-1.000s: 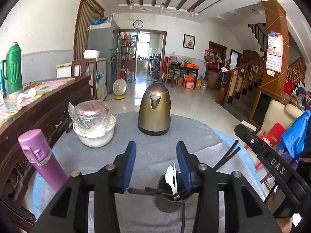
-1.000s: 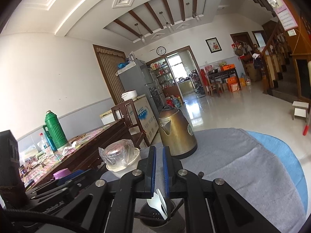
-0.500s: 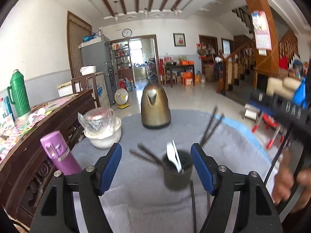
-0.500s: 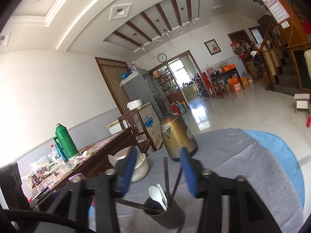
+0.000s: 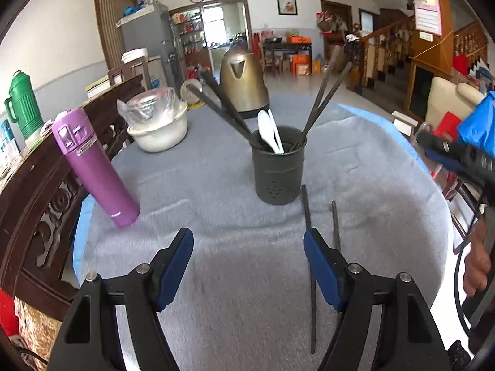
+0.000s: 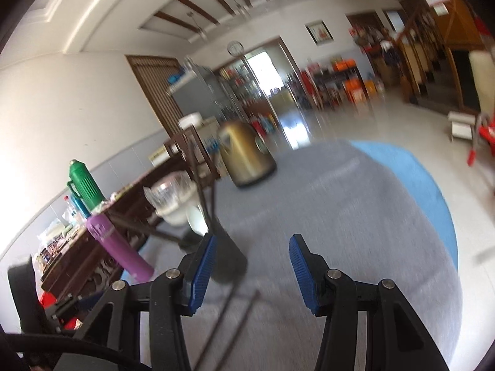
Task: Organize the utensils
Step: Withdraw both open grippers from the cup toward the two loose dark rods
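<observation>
Both hand-held grippers (image 5: 248,262) (image 6: 251,266) open — two chopsticks (image 5: 309,232) lie loose.

A dark grey holder (image 5: 280,170) with small punched holes near its base carries black chopsticks (image 5: 328,92) and white spoons (image 5: 269,130). Two more black chopsticks (image 5: 309,241) lie on the plain grey cloth (image 5: 216,191), which is edged in blue. The flask (image 5: 92,167) is purple, the kettle (image 5: 243,83) bronze-gold, the bowl (image 5: 159,131) cream, the thermos (image 5: 23,105) green. Both grippers (image 5: 248,266) (image 6: 251,266) are black with blue pads.
</observation>
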The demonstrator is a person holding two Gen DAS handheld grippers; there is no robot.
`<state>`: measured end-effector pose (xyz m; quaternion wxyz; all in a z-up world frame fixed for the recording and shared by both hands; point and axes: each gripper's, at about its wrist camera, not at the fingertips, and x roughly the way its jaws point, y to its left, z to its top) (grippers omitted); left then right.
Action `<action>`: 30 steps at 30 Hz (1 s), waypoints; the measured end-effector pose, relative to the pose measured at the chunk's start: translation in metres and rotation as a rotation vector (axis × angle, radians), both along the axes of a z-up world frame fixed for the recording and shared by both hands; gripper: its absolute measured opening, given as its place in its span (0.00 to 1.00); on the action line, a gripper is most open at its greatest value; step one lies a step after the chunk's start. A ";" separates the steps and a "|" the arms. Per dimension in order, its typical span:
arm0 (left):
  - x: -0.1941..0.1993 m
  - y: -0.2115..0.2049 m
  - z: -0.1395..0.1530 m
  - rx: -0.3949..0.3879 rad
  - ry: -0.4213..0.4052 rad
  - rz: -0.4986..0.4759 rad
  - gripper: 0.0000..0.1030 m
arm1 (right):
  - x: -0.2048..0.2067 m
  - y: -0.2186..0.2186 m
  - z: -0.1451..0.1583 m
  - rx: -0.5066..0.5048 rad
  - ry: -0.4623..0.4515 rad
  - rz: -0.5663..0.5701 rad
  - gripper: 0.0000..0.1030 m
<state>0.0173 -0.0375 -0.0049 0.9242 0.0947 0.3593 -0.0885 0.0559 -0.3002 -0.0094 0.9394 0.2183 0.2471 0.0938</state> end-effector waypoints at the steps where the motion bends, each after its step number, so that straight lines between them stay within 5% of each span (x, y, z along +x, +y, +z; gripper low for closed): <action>1: 0.000 -0.001 -0.001 0.007 0.006 0.007 0.72 | -0.002 -0.002 -0.005 0.009 0.013 -0.002 0.52; 30: -0.011 -0.090 -0.026 0.274 0.140 0.021 0.72 | -0.005 -0.059 -0.056 0.252 0.048 0.086 0.52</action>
